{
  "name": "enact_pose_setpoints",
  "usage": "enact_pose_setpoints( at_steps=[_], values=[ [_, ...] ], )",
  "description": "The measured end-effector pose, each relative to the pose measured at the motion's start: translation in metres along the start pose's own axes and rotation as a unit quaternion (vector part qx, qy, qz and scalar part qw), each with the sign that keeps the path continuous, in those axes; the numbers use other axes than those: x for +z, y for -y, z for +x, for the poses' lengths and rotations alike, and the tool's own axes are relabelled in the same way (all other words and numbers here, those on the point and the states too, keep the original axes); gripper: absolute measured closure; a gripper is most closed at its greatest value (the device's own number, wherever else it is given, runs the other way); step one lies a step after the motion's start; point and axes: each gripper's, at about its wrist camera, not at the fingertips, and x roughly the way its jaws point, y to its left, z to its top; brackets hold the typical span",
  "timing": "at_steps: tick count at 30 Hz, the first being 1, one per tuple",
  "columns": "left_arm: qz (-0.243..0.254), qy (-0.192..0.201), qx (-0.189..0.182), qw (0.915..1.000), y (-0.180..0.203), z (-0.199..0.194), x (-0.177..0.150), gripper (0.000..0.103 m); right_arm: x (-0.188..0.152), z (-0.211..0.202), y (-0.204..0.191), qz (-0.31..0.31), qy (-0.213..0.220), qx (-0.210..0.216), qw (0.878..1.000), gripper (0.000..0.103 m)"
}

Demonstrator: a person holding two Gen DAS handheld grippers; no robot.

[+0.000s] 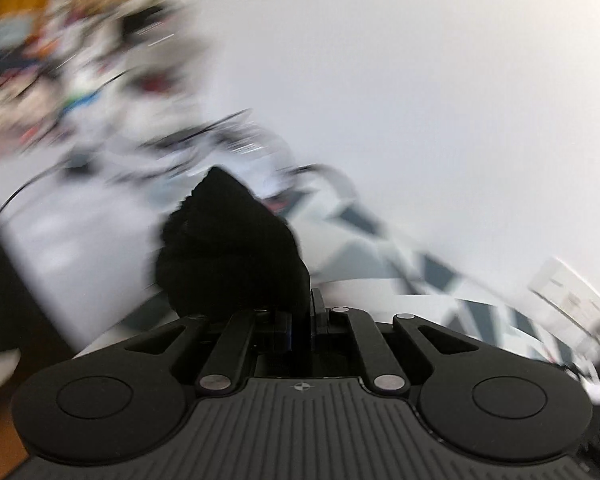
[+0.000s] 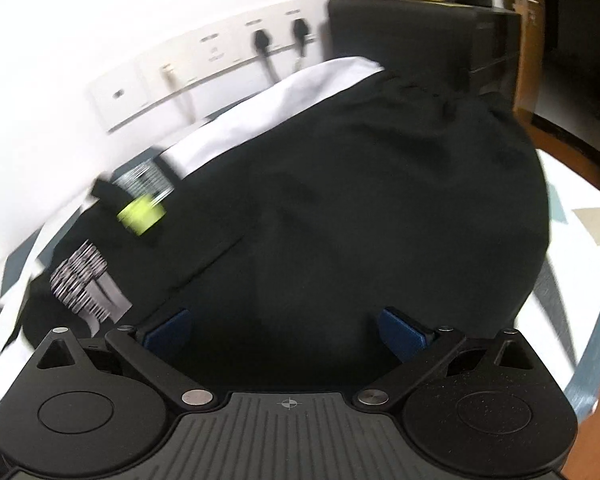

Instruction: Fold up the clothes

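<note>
The black garment [image 2: 359, 208] lies spread on the patterned tablecloth [image 2: 587, 240], directly ahead of the right gripper [image 2: 288, 332], whose blue pads [image 2: 403, 332] stand wide apart above the cloth. The left gripper [image 1: 301, 320] has its fingers pressed together on a bunched fold of the same black fabric [image 1: 228, 248], which rises in front of it. Behind the garment, plugs sit in a wall socket strip [image 2: 204, 76].

L wrist cam sits behind left gripper [image 1: 301, 312], tilted up at white wall, blurred. R wrist cam sits behind right gripper [image 2: 288, 330], v. close over black garment [image 2: 359, 208]. Both share garment & patterned worktop [image 2: 571, 264].
</note>
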Motion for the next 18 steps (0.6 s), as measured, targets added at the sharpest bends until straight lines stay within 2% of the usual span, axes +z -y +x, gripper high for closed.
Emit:
enact_pose_setpoints(
  at_steps=[3, 6, 8, 10, 12, 14, 17, 18],
  values=[
    [0.074, 0.013, -0.056, 0.9956, 0.056, 0.001, 0.007, 0.096, 0.020, 0.001, 0.027, 0.024, 0.009, -0.014, 1.000, 0.003],
    [0.150, -0.022, -0.137, 0.9789, 0.125, 0.013, -0.013, 0.096, 0.036, 0.000, 0.061, 0.063, 0.017, -0.027, 0.997, 0.003],
    [0.192, -0.059, -0.168, 0.9652, 0.149, 0.022, -0.036, 0.096, 0.044, -0.001, 0.084, 0.086, 0.020, -0.037, 0.995, 0.003],
    [0.232, -0.096, -0.197, 0.9476, 0.172, 0.030, -0.059, 0.095, 0.050, -0.001, 0.103, 0.099, 0.019, -0.046, 0.994, 0.003],
    [0.271, -0.133, -0.226, 0.9259, 0.196, 0.039, -0.082, 0.093, 0.053, -0.001, 0.120, 0.109, 0.016, -0.054, 0.992, 0.003],
    [0.310, -0.170, -0.254, 0.9003, 0.220, 0.047, -0.105, 0.091, 0.053, 0.001, 0.134, 0.116, 0.009, -0.054, 0.992, 0.003],
    [0.365, -0.223, -0.294, 0.8549, 0.256, 0.060, -0.140, 0.085, 0.050, 0.001, 0.143, 0.122, -0.004, -0.033, 0.992, 0.003],
    [0.356, -0.217, -0.304, 0.8565, 0.251, 0.055, -0.134, 0.074, 0.049, 0.000, 0.144, 0.123, -0.009, -0.023, 0.992, 0.003]
  ],
)
